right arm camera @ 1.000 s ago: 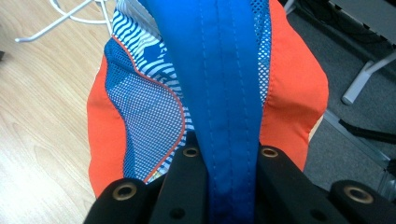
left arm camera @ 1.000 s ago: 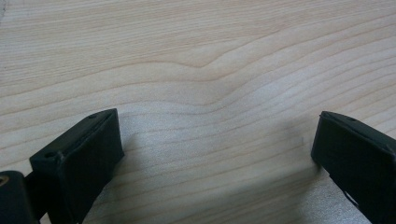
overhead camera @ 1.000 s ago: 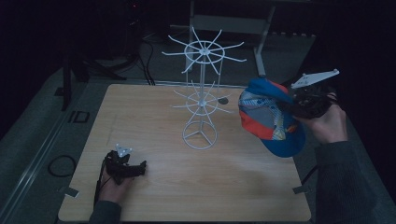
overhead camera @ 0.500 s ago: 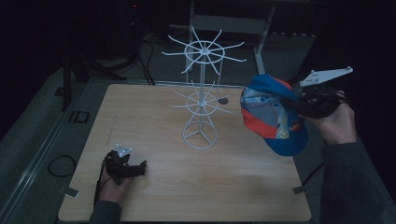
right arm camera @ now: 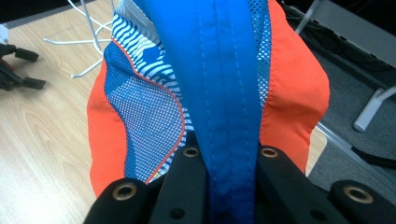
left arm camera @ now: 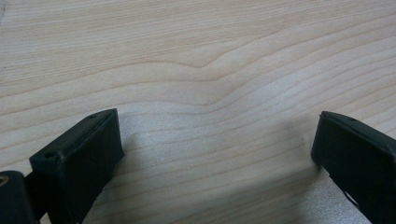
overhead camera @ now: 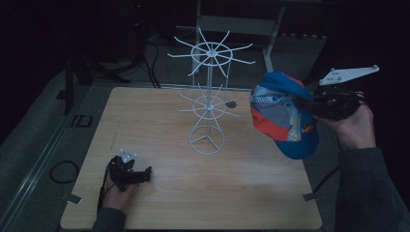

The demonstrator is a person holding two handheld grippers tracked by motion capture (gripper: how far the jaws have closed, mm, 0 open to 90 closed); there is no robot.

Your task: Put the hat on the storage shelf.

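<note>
While clamped on the baseball cap (overhead camera: 283, 116), right gripper (overhead camera: 309, 102) beside the wire rack (overhead camera: 209, 101); next, hooking an arm. Left gripper (left arm camera: 215, 154) released.

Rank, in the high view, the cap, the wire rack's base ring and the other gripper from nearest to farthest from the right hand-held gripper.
1. Cap: clamped in the right hand-held gripper, off the table's right edge.
2. Base ring: mid-table, left of the cap.
3. Left hand-held gripper: near-left corner of the table.
</note>
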